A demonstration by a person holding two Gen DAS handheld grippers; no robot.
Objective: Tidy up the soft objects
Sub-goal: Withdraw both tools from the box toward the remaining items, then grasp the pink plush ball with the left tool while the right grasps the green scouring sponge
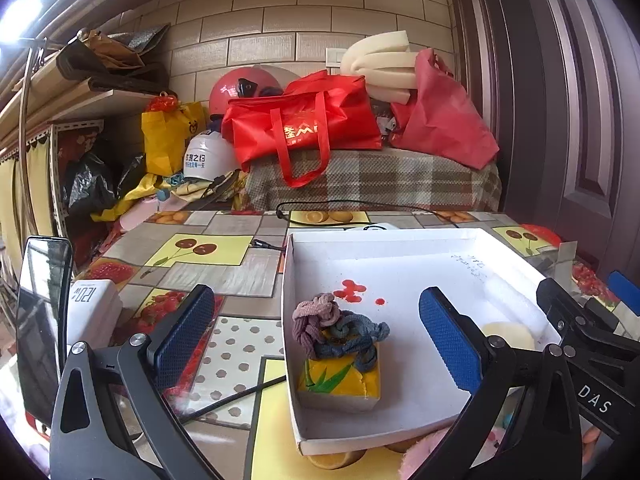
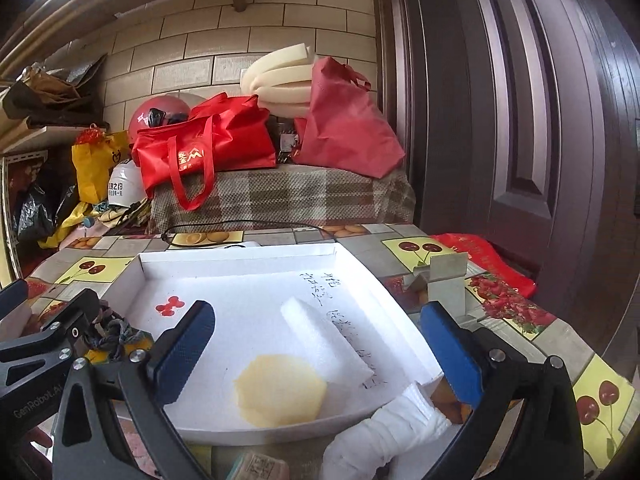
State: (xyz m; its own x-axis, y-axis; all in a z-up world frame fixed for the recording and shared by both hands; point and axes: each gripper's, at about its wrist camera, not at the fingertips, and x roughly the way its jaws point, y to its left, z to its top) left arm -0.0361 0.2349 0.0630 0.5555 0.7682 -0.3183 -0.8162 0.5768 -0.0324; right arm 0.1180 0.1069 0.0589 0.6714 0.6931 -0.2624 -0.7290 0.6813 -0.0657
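**Both grippers wide apart over the white box, nothing held**

I see a shallow white box on the fruit-patterned tablecloth, with the soft things lying inside it. At its near left corner sits a yellow sponge block printed with green leaves, its edge cracked. Draped on top of it are two knotted fabric hair ties, one mauve and one blue-grey, tangled together. Toward the right side of the box lie a pale yellow round sponge and, touching its upper right edge, a white foam block lying flat.

My left gripper has its jaws fully apart, blue pads clear of everything; the sponge block and hair ties lie between the fingers' lines, below and ahead of them, untouched. My right gripper is likewise spread wide, with the round sponge and foam block lying between its pads, not pressed. A rolled white cloth lies just outside the box's near rim, close to my right finger.
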